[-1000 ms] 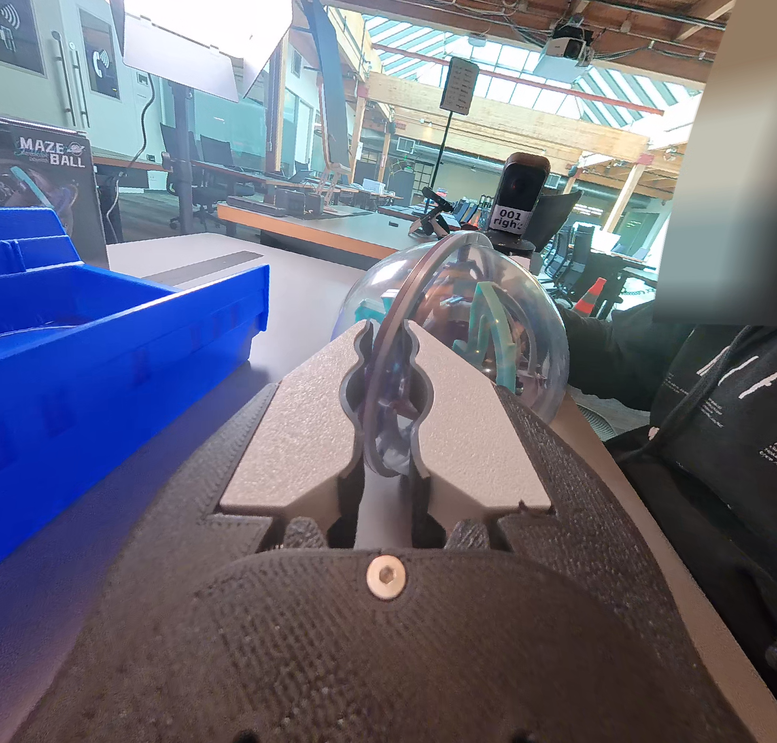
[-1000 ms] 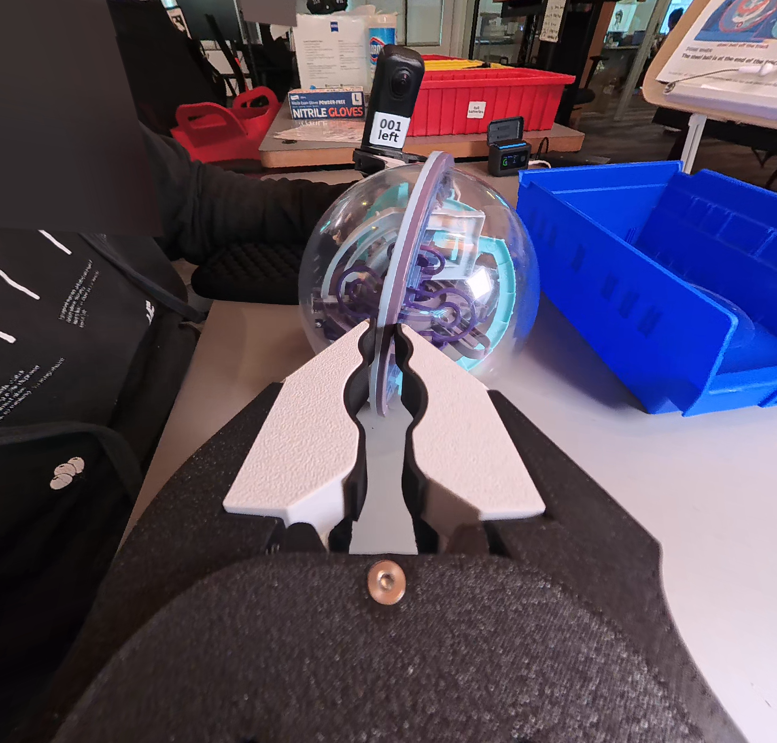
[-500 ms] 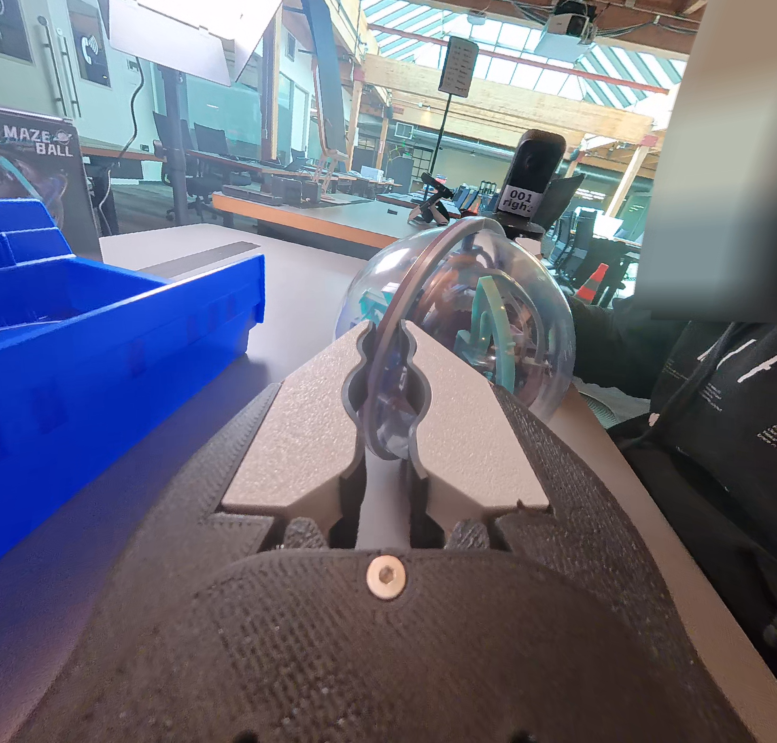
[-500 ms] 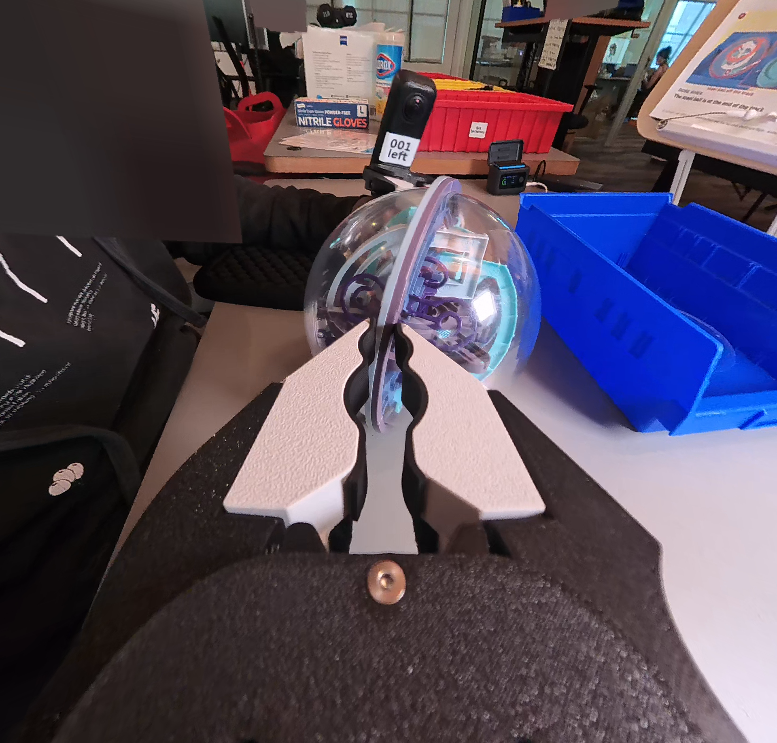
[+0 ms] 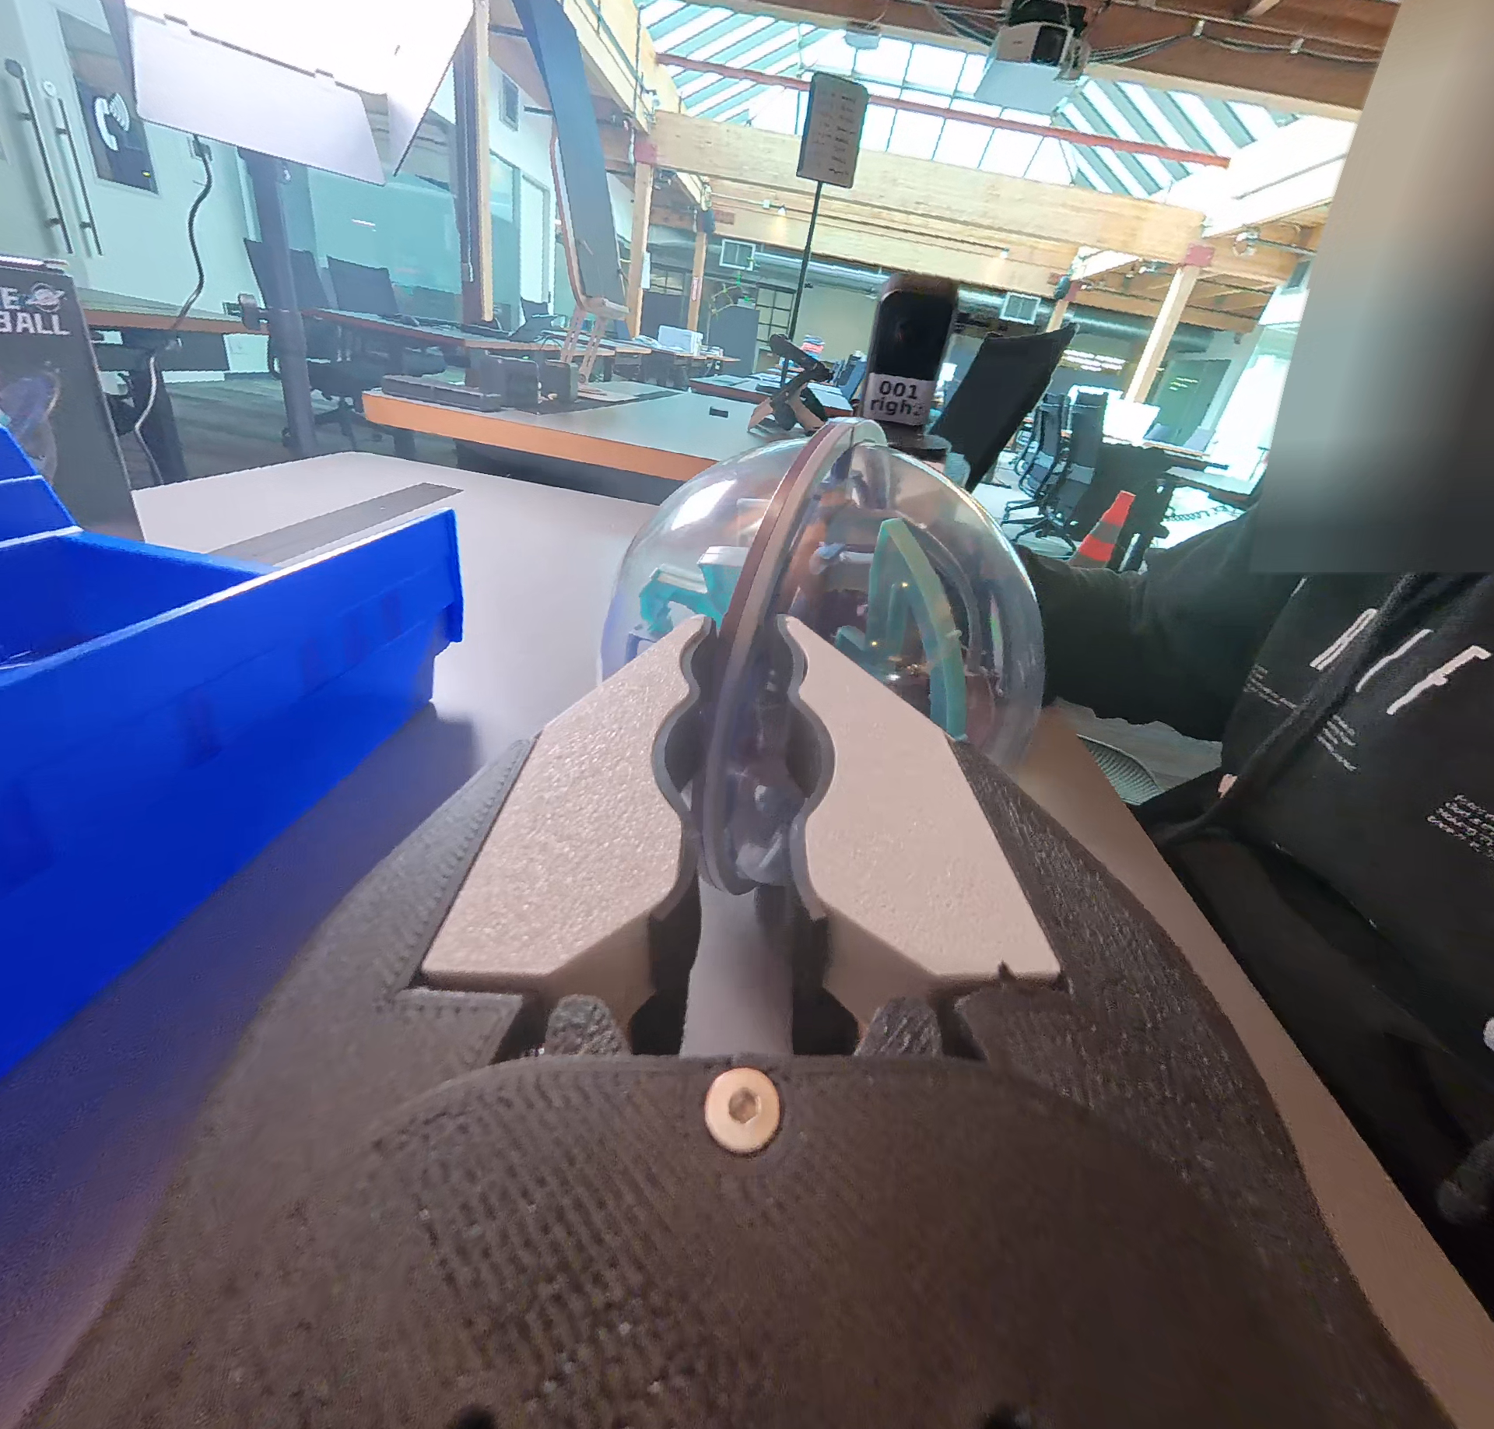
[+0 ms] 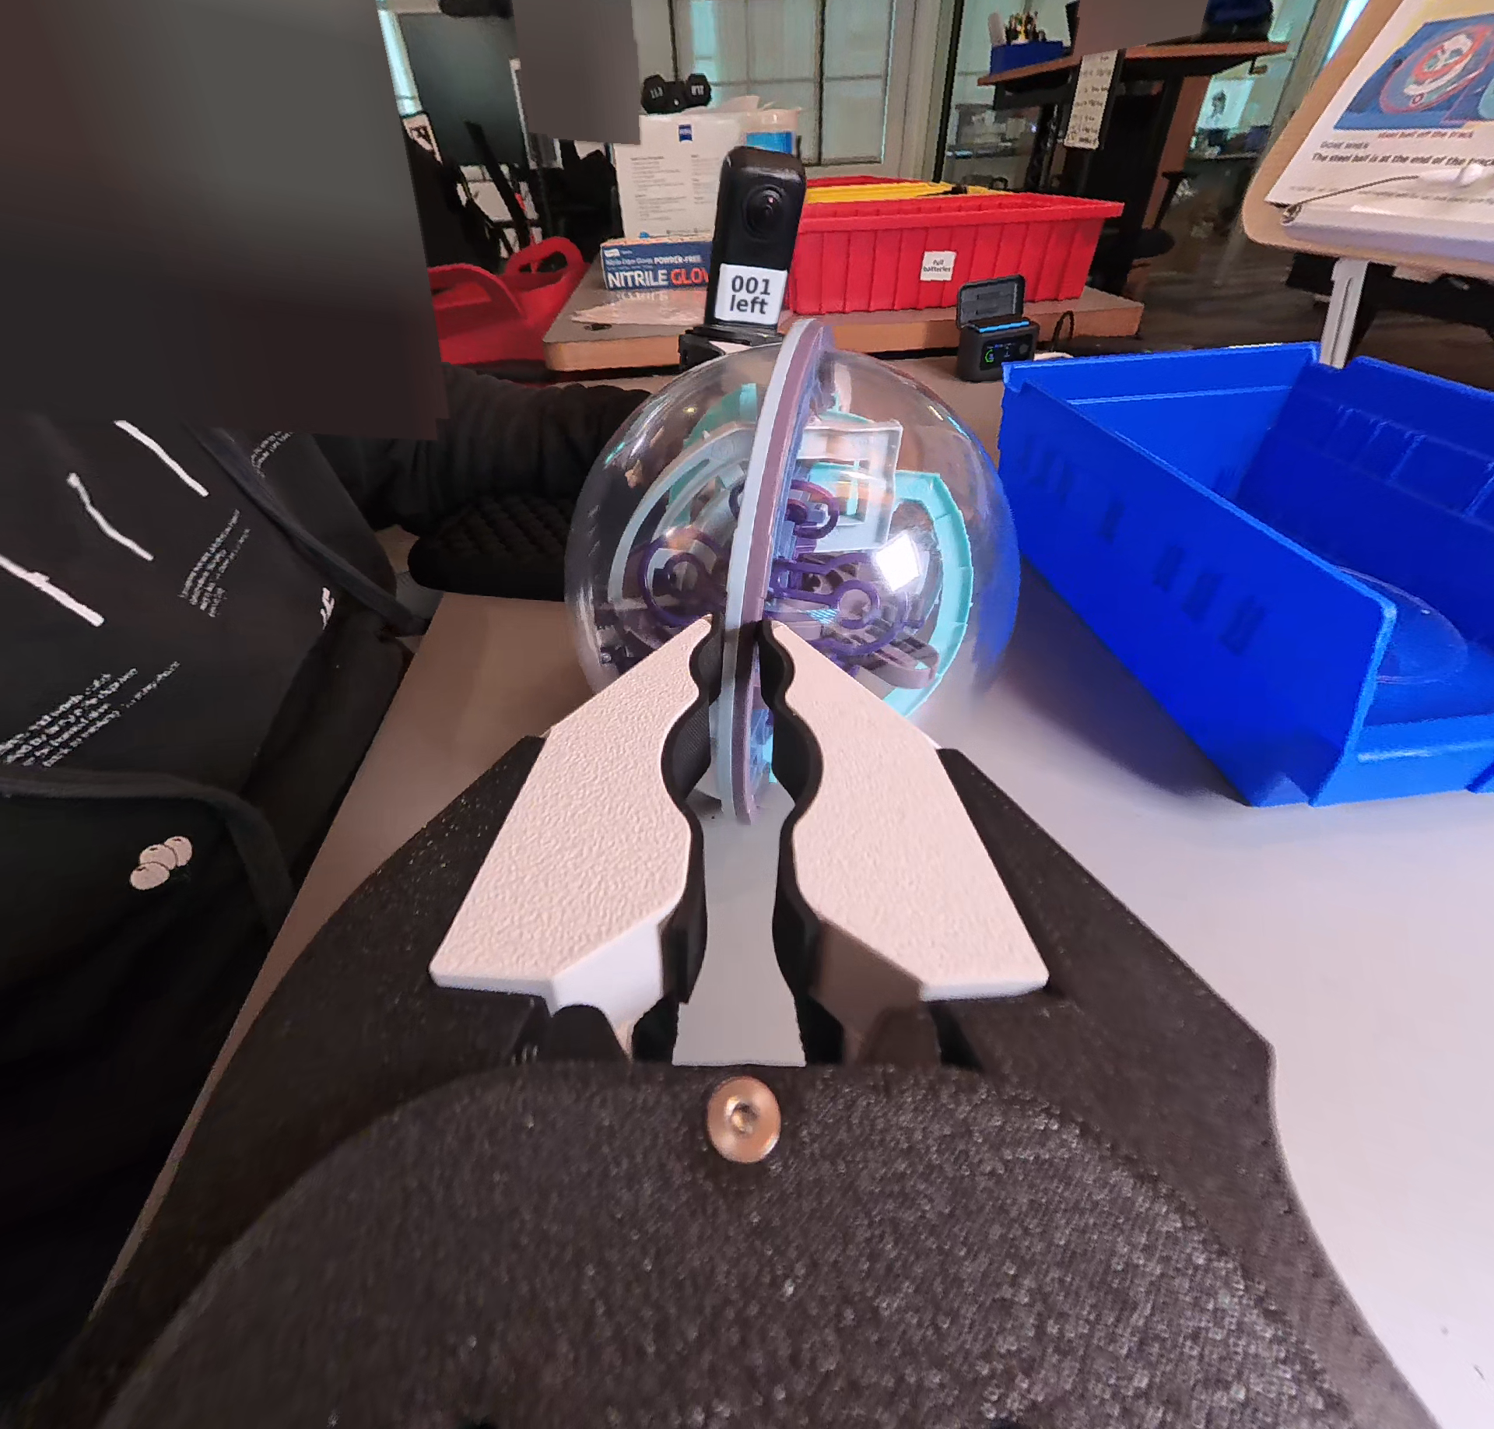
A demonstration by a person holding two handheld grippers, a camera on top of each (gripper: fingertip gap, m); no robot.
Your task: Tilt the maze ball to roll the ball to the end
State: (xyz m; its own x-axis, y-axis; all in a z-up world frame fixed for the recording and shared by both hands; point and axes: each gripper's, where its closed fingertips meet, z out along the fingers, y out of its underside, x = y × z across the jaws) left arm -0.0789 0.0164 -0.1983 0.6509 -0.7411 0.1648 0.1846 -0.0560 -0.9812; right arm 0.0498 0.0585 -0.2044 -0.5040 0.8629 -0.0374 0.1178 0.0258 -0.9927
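- My left gripper (image 5: 742,638) is closed on the flat rim of the maze ball (image 5: 889,598), pads pressing it.
- My right gripper (image 6: 737,630) clamps the same rim from the opposite side.
- The ball is between both grippers, above the table (image 6: 1213,945), near the blue bin (image 6: 1196,565).

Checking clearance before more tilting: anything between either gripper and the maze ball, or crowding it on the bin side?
Nothing between them: the left gripper and right gripper each already clamp the maze ball by its flat ring, from opposite sides. The blue bin stands beside it, apart; the gray table is just below.
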